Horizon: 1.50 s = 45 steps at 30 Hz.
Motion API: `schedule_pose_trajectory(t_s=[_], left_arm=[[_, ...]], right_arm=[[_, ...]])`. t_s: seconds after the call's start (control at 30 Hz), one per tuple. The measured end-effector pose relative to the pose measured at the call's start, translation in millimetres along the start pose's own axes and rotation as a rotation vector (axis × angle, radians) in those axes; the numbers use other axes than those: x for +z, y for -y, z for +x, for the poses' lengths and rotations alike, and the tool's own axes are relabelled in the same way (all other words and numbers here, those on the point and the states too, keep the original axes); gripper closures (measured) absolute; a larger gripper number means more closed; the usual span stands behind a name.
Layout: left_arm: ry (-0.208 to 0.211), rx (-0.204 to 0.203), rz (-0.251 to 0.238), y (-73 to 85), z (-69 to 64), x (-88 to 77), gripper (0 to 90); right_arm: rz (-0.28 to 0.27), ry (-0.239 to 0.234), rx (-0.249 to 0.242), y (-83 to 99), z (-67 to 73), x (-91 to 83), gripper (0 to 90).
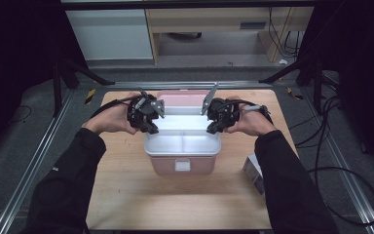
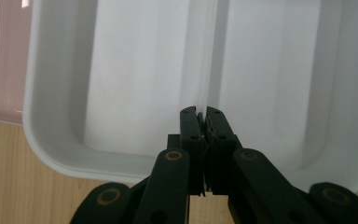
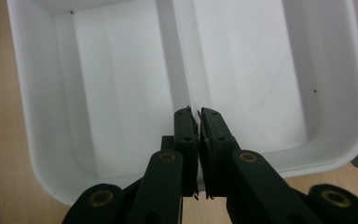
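High view: left gripper (image 1: 152, 127) and right gripper (image 1: 213, 127) seen at opposite ends of white tray (image 1: 182, 146), above pink box (image 1: 182, 166). Jaws of both pinched nearly shut on tray's centre divider (image 2: 210, 56), compartments either side of each.

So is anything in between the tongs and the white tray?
Nothing visible. The left tongs and the right tongs are each shut on the middle divider wall of the white tray, one from each side. The tray sits atop the pink box on the wooden table.
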<state>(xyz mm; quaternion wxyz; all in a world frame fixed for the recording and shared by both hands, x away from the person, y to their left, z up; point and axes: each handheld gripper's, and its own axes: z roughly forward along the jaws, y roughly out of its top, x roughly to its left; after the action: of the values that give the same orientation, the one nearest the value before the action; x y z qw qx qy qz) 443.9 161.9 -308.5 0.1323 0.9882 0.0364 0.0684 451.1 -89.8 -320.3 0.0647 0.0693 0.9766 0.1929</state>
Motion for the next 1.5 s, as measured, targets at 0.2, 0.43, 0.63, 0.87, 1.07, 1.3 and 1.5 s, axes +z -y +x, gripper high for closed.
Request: schedule_pose_trajectory(t_s=[0.2,0.43,0.63,0.87,1.07,1.3,1.5], left_arm=[[0.026,0.001,-0.002,-3.9,-23.2,-15.4,87.2],[0.043,0.012,0.016,-6.0,-57.1,-26.1,87.2],[0.034,0.03,0.009,-2.3,-94.3,-24.8,87.5],[0.055,0.03,0.001,3.4,-125.5,-11.7,87.9],[0.1,0.009,-0.009,11.3,-135.8,8.2,88.1],[0.151,0.003,-0.001,19.1,-149.9,35.0,88.4],[0.173,-0.004,-0.003,23.9,-155.0,55.3,88.5]], right_arm=[[0.023,-0.035,-0.007,-3.3,28.6,-21.6,87.1],[0.04,-0.044,-0.014,-2.3,66.1,-29.6,87.9],[0.053,-0.06,-0.034,1.9,91.8,-27.1,88.2],[0.046,-0.092,-0.053,13.6,121.5,-16.5,88.5],[0.048,-0.118,-0.052,22.3,134.1,-0.2,88.7],[0.062,-0.148,-0.058,32.8,148.5,24.6,88.9],[0.08,-0.169,-0.054,39.2,155.8,39.0,89.1]])
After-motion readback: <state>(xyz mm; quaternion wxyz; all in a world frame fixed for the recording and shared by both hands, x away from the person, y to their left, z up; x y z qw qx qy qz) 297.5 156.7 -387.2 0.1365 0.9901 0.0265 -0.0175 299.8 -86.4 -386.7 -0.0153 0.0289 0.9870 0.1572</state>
